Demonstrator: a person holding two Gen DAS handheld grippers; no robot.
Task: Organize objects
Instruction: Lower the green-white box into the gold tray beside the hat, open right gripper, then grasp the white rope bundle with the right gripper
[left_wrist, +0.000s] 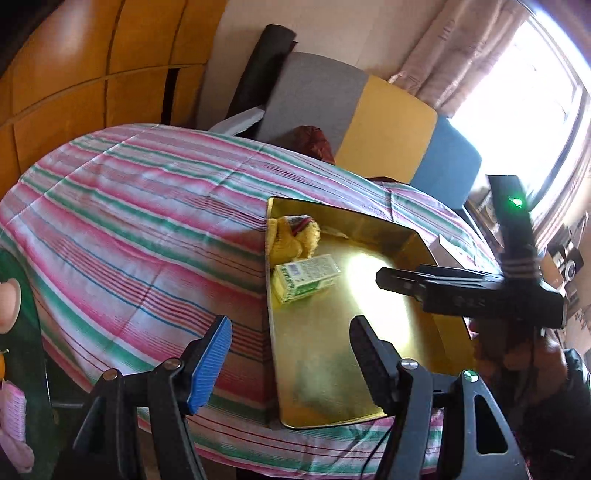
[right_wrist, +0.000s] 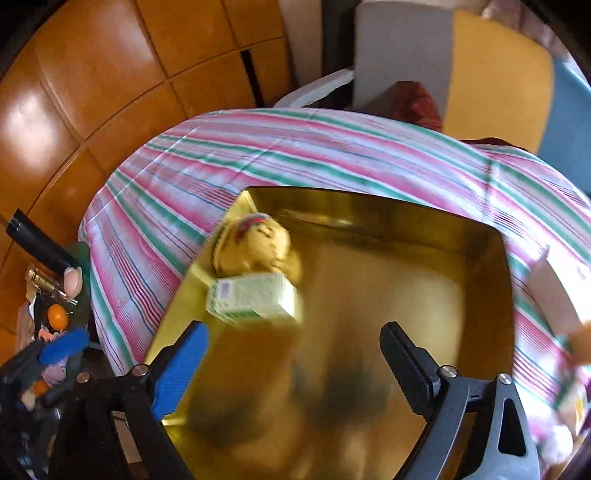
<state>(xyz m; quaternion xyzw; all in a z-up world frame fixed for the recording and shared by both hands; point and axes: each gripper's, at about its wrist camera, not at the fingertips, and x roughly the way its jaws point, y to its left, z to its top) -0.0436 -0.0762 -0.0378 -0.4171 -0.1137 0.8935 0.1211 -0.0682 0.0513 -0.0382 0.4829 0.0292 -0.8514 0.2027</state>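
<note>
One shiny gold rectangular metal tray (left_wrist: 424, 254) on striped tablecloth (left_wrist: 147, 221), holding one green-and-white carton (left_wrist: 304, 277) and one yellow plush toy (left_wrist: 291, 236) at far-left corner; left gripper (left_wrist: 290, 354) and right gripper (right_wrist: 291, 365) both open, empty.

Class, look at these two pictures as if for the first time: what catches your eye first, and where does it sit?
The shiny gold tray stands out, lying on the pink-and-green striped cloth. Inside it, at its far left corner, sits a yellow plush toy with a green-and-white carton just in front. Both hand-held grippers, left and right, hover open and empty.
</note>
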